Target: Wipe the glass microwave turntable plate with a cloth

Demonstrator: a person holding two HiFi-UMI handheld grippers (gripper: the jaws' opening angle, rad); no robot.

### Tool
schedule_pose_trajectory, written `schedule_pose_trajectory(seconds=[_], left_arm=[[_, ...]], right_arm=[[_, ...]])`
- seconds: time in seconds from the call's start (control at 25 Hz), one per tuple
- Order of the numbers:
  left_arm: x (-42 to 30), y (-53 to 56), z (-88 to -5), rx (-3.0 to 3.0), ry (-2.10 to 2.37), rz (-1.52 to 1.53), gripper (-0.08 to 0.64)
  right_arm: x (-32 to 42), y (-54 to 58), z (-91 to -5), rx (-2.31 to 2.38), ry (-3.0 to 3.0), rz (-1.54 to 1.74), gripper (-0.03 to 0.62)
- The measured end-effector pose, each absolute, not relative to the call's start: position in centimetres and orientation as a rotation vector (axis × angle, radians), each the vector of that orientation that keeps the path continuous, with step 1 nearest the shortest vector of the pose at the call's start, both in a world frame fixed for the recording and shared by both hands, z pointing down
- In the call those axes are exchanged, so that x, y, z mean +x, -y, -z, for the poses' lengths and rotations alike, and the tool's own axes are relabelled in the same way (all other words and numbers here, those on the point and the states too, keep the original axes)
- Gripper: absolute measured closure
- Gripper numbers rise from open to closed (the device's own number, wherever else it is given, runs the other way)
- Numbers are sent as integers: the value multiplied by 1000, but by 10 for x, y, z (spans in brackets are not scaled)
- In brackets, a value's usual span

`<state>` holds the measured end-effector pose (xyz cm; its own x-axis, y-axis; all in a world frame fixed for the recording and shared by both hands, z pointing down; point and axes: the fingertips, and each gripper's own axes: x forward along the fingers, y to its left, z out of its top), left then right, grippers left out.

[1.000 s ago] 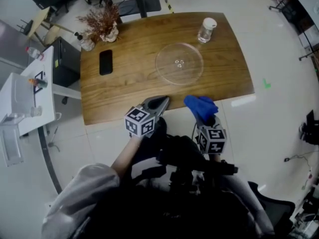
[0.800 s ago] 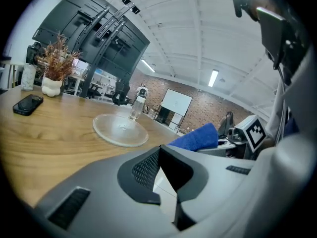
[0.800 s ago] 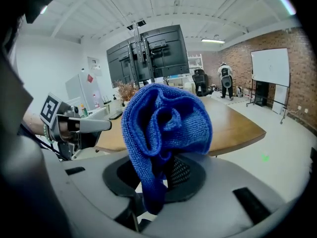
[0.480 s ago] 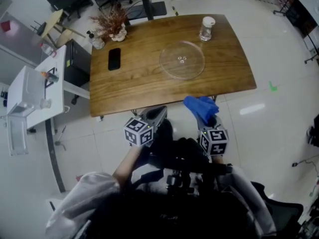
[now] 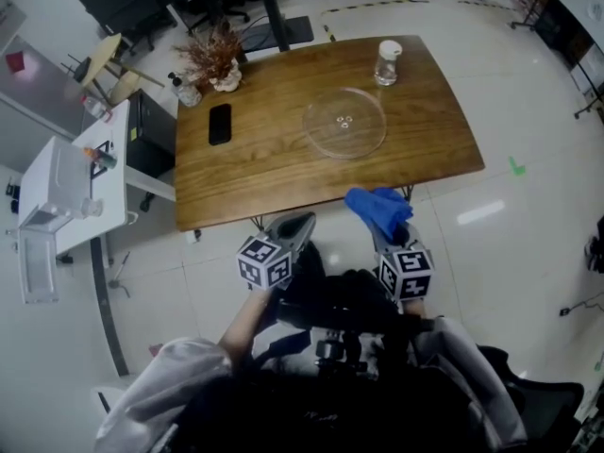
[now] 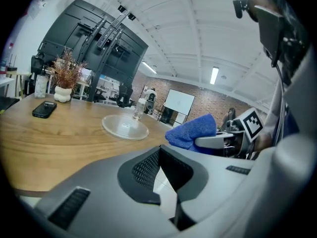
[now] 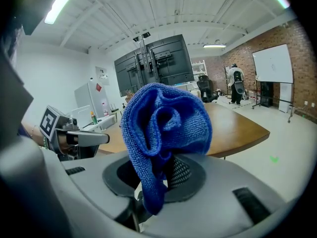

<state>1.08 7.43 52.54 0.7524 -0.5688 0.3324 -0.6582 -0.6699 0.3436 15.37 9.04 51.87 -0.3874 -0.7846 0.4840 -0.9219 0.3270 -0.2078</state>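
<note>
Cloth (image 7: pixel 166 128), blue and bunched, is clamped in the right hand-held gripper (image 7: pixel 163 175) short of the table's near edge, carried ready as the wiping pad. Left hand-held gripper (image 6: pixel 157 152), alongside, has its jaws apparently together and empty, presumably free to steady the work. Beyond, on the wooden table (image 5: pixel 264 163), the glass turntable plate (image 5: pixel 344 122) lies flat, well apart from both hand-held grippers. A lidded glass jar (image 5: pixel 386 61) stands behind it. Wiping has not yet begun.

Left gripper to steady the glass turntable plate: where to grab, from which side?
The glass plate lies flat and has no handle, so its thin edge is likely the only hold. Take the near rim, coming in low over the table front edge, the side facing the left gripper.
</note>
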Motion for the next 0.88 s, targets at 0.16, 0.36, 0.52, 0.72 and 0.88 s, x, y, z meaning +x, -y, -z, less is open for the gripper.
schedule_pose_trajectory(seconds=[0.16, 0.36, 0.52, 0.72, 0.88], left_arm=[[7, -77, -527, 2501, 941, -269, 560], [0, -79, -529, 2475, 976, -254, 560], [4, -84, -530, 2473, 966, -250, 560], [6, -85, -534, 2462, 959, -256, 560], [9, -88, -534, 2466, 946, -259, 560]], right_arm=[[150, -87, -519, 1512, 2309, -646, 499], [146, -86, -518, 1488, 2314, -637, 499], [148, -88, -516, 1487, 2314, -636, 499], [151, -93, -518, 1483, 2299, -645, 499], [154, -95, -519, 1497, 2290, -650, 499]])
